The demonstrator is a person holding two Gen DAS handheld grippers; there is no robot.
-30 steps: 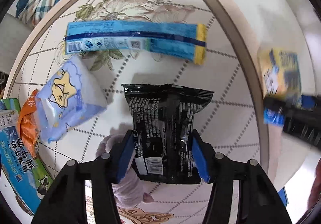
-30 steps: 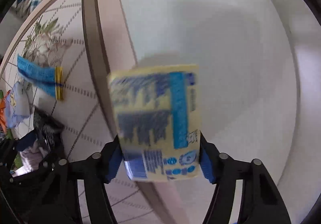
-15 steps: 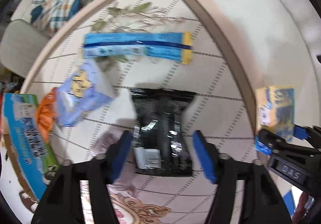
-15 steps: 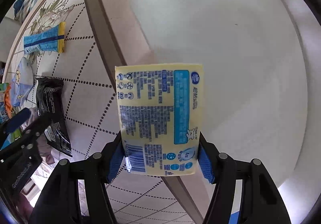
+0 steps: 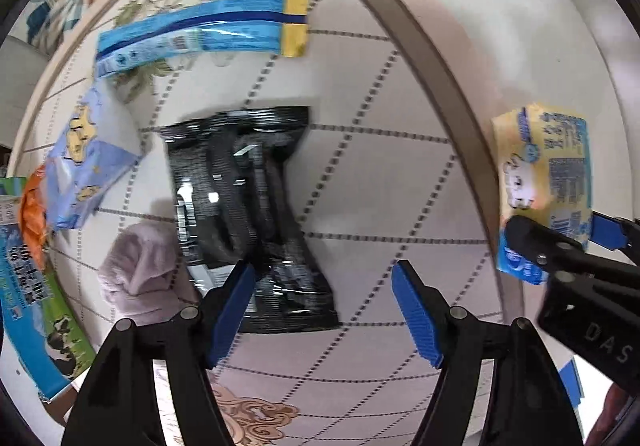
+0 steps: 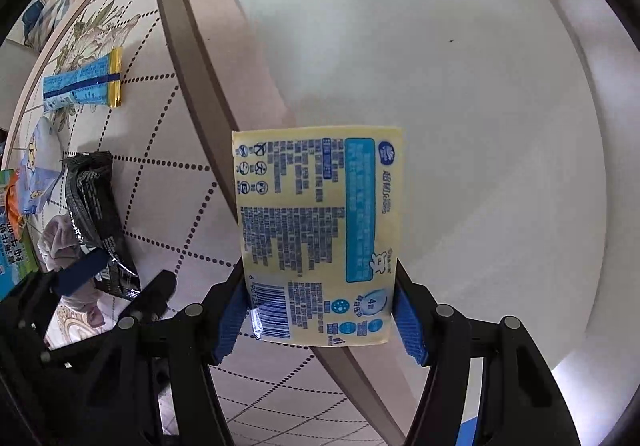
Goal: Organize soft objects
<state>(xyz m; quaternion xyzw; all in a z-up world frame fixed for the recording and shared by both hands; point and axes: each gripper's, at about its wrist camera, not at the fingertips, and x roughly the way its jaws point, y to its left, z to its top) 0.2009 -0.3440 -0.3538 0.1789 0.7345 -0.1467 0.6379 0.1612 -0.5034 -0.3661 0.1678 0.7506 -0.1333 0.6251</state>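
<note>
At the far left edge I see only part of a blue and green carton, cut off by the lens, and an orange bag mostly hidden under the light blue pack. A pink cloth lies just beside the black packet, which is blurred and rests flat on the patterned mat. My left gripper has just been opening; its jaws stand released, and only its left pad overlaps the packet. Above lies a long blue packet. My right gripper is clenched on the yellow tissue pack, held over the mat's border and the white surface.
</note>
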